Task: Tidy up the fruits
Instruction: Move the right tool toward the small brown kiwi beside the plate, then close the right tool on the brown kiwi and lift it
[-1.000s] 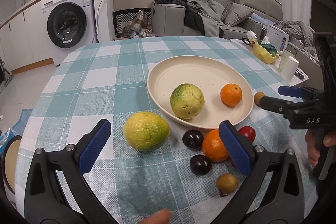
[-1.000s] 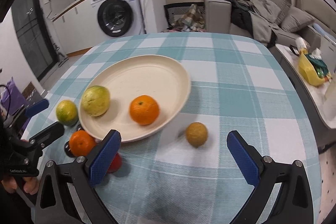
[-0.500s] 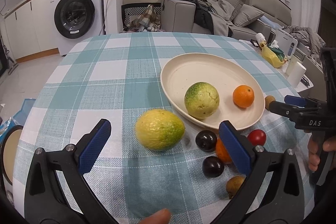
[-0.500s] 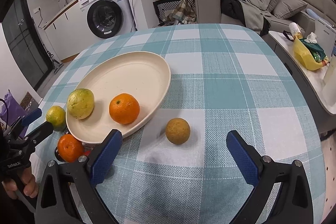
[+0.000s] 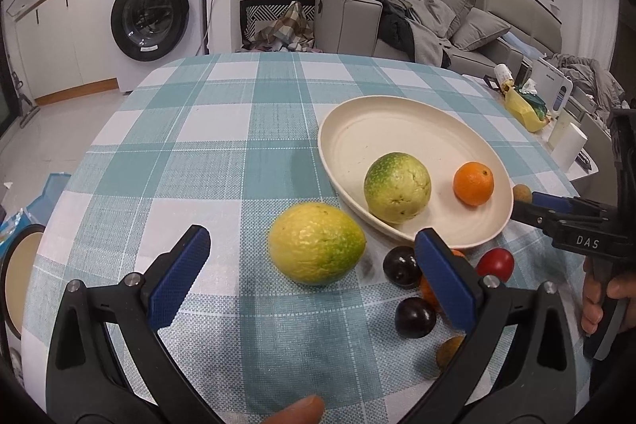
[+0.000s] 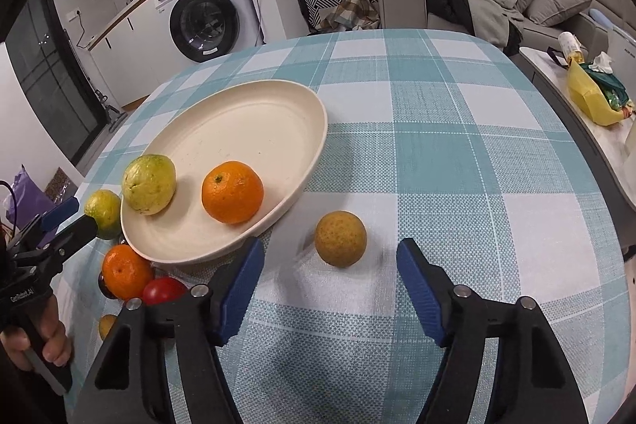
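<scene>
Checked tablecloth [image 5: 222, 153]; washing machine [image 5: 153, 14] behind

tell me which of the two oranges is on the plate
The round orange beside the yellow-green guava lies inside the cream oval plate. The other orange sits on the checked tablecloth, below the plate's near rim, touching the red fruit.

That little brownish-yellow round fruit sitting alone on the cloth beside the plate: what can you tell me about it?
The small brownish-yellow fruit is round, with dull, speckled, slightly rough skin, and looks whole. It rests on a white square of the teal checked tablecloth, just outside the rim of the cream plate, apart from it. The right gripper has just been closing its blue-padded jaws, which stand open just short of the fruit on either side; nothing touches it but the cloth. In the left wrist view it peeks out behind the plate.
</scene>
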A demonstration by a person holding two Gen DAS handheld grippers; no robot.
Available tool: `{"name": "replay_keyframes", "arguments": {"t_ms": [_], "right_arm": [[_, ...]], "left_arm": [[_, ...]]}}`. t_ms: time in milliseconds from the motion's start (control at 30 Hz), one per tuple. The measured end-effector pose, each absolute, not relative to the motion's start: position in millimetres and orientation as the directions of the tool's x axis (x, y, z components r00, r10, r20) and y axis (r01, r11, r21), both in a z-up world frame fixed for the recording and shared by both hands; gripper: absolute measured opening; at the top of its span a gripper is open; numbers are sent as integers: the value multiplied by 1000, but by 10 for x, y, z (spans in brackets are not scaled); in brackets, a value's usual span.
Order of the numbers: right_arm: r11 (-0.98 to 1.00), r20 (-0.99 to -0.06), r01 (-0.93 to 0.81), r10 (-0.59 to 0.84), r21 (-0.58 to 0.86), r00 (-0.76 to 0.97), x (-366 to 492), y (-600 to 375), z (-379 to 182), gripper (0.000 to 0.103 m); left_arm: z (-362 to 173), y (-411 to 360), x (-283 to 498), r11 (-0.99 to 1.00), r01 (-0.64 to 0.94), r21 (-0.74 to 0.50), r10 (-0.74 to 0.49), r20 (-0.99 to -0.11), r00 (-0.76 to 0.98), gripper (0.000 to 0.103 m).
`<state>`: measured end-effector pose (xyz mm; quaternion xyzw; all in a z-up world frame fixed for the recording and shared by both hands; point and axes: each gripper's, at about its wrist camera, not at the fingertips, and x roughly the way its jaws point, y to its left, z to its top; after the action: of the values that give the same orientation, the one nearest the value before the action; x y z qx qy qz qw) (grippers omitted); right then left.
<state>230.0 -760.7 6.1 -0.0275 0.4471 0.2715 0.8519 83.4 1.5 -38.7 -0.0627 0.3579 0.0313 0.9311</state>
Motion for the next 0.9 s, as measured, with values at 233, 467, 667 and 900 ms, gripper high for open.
{"name": "replay_keyframes", "arguments": {"t_ms": [233,467,667,900], "right_arm": [[855,-776,-482,431,189,460,2305,-7605,68,54],[858,-778,-480,426,184,463,2307,-7598,71,40],[862,-780,-474,419,180,466,2309,-7600,69,30],[857,-774,-490,418,162,475,2275,-7577,91,27]], "left_arm": [[-409,34,861,989,-111,-98,15,-677,736,103],[-433,42,868,988,-116,-102,15,-683,730,103],[-435,43,866,988,-119,-102,17,-684,729,103],[-436,49,862,987,-123,-103,20,-681,732,103]]}}
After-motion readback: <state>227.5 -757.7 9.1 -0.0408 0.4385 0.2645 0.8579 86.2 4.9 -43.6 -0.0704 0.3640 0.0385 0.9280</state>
